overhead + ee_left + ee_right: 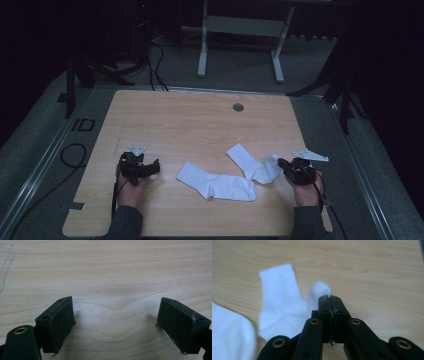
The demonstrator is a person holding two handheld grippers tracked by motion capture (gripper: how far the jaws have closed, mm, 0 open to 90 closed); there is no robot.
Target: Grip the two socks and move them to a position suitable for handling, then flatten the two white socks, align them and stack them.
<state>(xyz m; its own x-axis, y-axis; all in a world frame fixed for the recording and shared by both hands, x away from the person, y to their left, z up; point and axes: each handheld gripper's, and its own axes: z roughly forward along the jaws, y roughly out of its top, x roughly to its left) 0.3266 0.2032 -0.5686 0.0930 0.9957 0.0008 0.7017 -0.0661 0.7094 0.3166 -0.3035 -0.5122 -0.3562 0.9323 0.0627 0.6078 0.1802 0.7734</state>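
Currently we log: right gripper (329, 300) clenched on toe of right sock (252, 162); its long axis runs up-left, away from the tool. Left sock (217, 183) flat at table (190, 120) centre, nearer left gripper (116, 322), which gapes, empty.

Left tool (115, 325): black, with brass-ringed screw holes. Right tool (329, 298): black, trailing cable, grey three-cornered plate on top. Sleeves are dark grey.

Left edge crops the nearer sock (229, 332)
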